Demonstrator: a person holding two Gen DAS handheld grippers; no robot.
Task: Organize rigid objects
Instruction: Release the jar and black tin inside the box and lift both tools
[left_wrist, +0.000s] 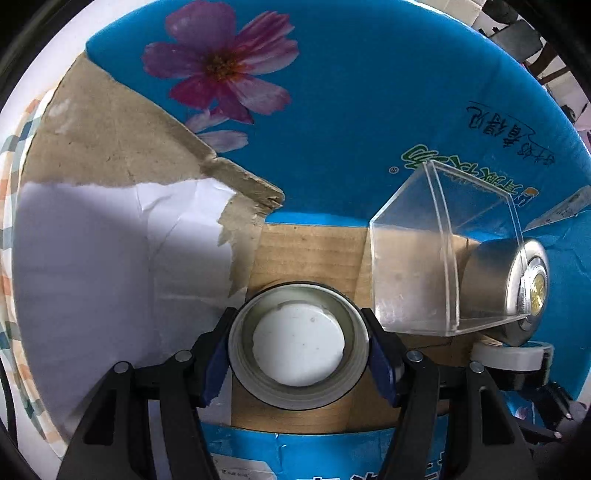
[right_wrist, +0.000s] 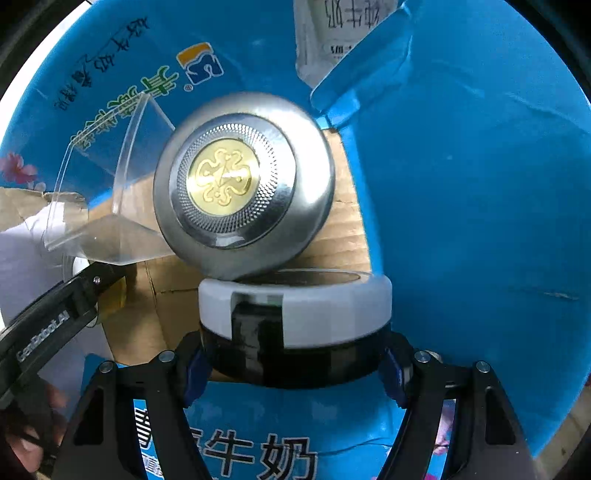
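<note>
2 tongs, 2 things held inside the blue box (left_wrist: 369, 92)

Left tongs (left_wrist: 298, 347) squeeze a round tin (left_wrist: 298, 345); right tongs (right_wrist: 295, 363) squeeze a black-and-white jar (right_wrist: 295, 314); ahead of it, a silver lid (right_wrist: 243, 184) touches its top.

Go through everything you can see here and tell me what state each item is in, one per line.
Left claw: shut on the grey-rimmed round container.
Right claw: shut on the black-and-white jar.
Silver tin: tipped on its side, lid on, leaning on the jar.
Clear plastic box: open, tilted.
Blue carton: flaps open, one torn.
</note>
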